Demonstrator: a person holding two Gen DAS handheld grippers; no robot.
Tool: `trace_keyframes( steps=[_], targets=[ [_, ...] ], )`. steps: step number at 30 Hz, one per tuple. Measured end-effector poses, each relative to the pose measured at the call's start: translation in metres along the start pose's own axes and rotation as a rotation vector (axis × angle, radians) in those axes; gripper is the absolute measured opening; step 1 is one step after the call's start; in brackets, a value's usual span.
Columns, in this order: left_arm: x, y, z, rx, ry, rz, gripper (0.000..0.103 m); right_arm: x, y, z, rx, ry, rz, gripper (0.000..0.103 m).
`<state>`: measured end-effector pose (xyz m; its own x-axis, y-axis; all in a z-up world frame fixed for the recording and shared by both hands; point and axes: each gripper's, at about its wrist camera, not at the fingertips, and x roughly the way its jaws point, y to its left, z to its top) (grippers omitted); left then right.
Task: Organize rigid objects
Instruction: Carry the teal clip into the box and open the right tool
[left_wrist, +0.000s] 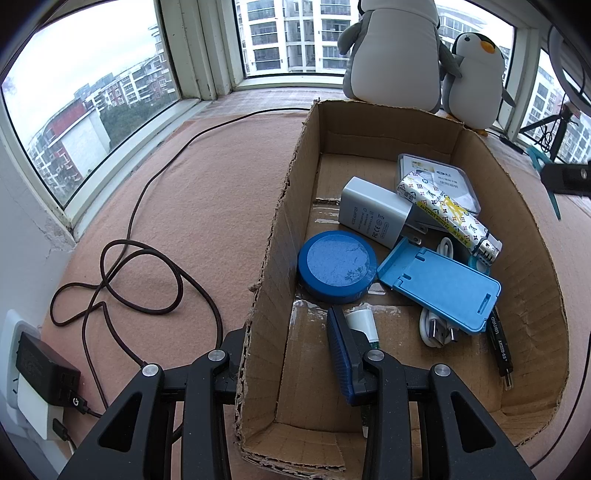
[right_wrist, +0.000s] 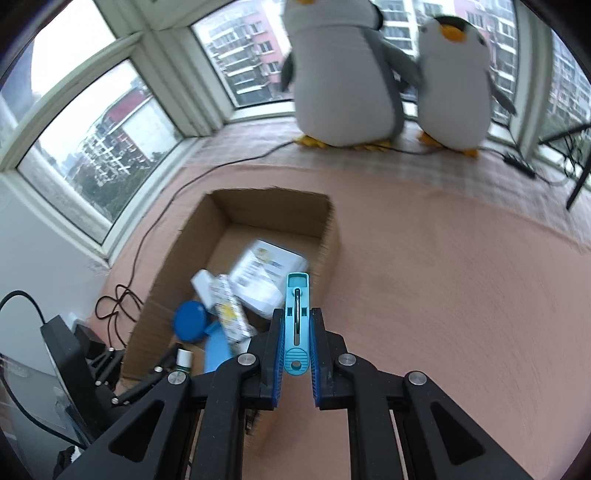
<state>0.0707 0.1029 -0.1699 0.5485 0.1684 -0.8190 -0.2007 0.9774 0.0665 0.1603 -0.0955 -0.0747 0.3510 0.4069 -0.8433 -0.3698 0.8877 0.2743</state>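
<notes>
Currently the right gripper (right_wrist: 295, 354) is clenched on a teal clothes peg (right_wrist: 296, 321), blue pads flat against both its sides, the peg standing nose-out at 12 o'clock from the jaws. Right wrist view is smeared, so the hand looks to be in motion; the cardboard box (right_wrist: 328, 236) lies at about 10 o'clock from the peg, its open top facing up. Left gripper (left_wrist: 295, 354) is closed across the box's left wall (left_wrist: 273, 258), one finger outside and one finger (left_wrist: 341, 354) inside, which should keep the box from sliding. A small white tube (left_wrist: 364, 323) sits just beside the inner finger; whether it is pinched too I cannot tell. Box already holds a blue round tin (left_wrist: 337, 266), a grey power adapter (left_wrist: 373, 216), a blue phone stand (left_wrist: 443, 284), a patterned lighter (left_wrist: 448, 216), a white cable (left_wrist: 434, 330), a black pen (left_wrist: 500, 350) and a flat clear case (left_wrist: 436, 173). Judgement: the step in hand is carrying the peg over the box. To do it well, bring it clear over the right wall, aim for the bare cardboard floor at the near end (6 o'clock of the tin), lower before letting go, and keep the left hold steady. Risk: peg clipping the rim or bouncing off the stand.
</notes>
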Motion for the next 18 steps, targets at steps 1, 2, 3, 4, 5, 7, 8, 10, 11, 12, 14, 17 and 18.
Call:
trace_keyframes(
  steps=[1,2,3,4,5,7,8,10,11,12,14,17,18],
  targets=[
    [0.000,0.000,0.000,0.000,0.000,0.000,0.037,0.001,0.007,0.002,-0.014,-0.003,0.009,0.011],
    [0.000,0.000,0.000,0.001,0.000,0.000,0.037,0.002,0.011,0.002,-0.022,-0.005,0.014,0.011],
    [0.000,0.000,0.000,0.001,0.000,0.000,0.037,0.003,0.018,0.003,-0.036,-0.007,0.022,0.011],
    [0.000,0.000,0.000,0.000,-0.001,0.000,0.037,0.003,0.023,0.004,-0.050,-0.011,0.025,0.011],
    [0.000,0.000,0.000,0.000,-0.001,0.000,0.037,0.004,0.029,0.005,-0.067,-0.016,0.026,0.011],
    [0.000,0.000,0.000,0.000,0.000,0.000,0.037,0.007,0.040,0.007,-0.102,-0.024,0.025,0.011],
    [0.000,0.000,0.000,0.000,0.000,0.000,0.037,0.008,0.044,0.008,-0.111,-0.025,0.027,0.011],
    [0.000,0.000,0.000,0.000,0.000,0.000,0.037,0.012,0.050,0.010,-0.126,-0.022,0.032,0.011],
    [0.000,0.000,0.000,0.000,0.000,0.001,0.037,0.013,0.053,0.011,-0.133,-0.020,0.031,0.011],
    [0.000,0.000,0.000,0.001,-0.001,0.001,0.037,0.014,0.054,0.011,-0.138,-0.020,0.029,0.011],
    [0.000,0.000,0.000,0.000,0.000,0.001,0.037,0.017,0.058,0.012,-0.150,-0.016,0.024,0.011],
    [0.000,0.000,0.000,0.000,-0.001,0.000,0.037,0.021,0.062,0.013,-0.165,-0.011,0.018,0.011],
    [0.000,0.000,0.000,0.000,0.000,0.001,0.037,0.022,0.063,0.014,-0.169,-0.010,0.014,0.011]
  ],
)
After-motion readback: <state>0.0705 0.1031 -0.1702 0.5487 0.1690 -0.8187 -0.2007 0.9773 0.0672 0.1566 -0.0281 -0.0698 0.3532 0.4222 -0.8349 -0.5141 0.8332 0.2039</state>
